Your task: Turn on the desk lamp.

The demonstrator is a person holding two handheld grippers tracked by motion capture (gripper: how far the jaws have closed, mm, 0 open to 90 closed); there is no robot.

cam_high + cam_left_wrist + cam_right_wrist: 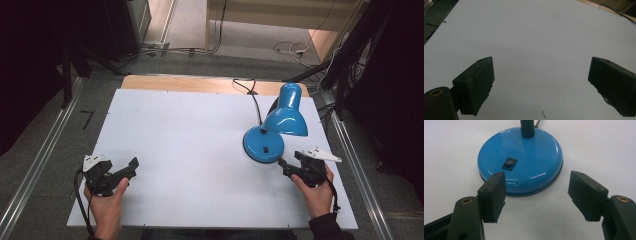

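Blue lamp (272, 127) at my right gripper (537, 195)

Both grippers' fingers apart, empty — left gripper (541, 82) over bare counter (190, 145); lamp neck cut off.

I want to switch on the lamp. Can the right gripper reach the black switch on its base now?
Probably yes: the right gripper is open just before the lamp base, and nothing lies between it and the switch.

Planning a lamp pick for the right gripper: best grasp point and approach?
Likely the black gooseneck just above the blue lamp's round base. The base looks too wide and low for the open jaws of the right gripper. Come in level from the near side.
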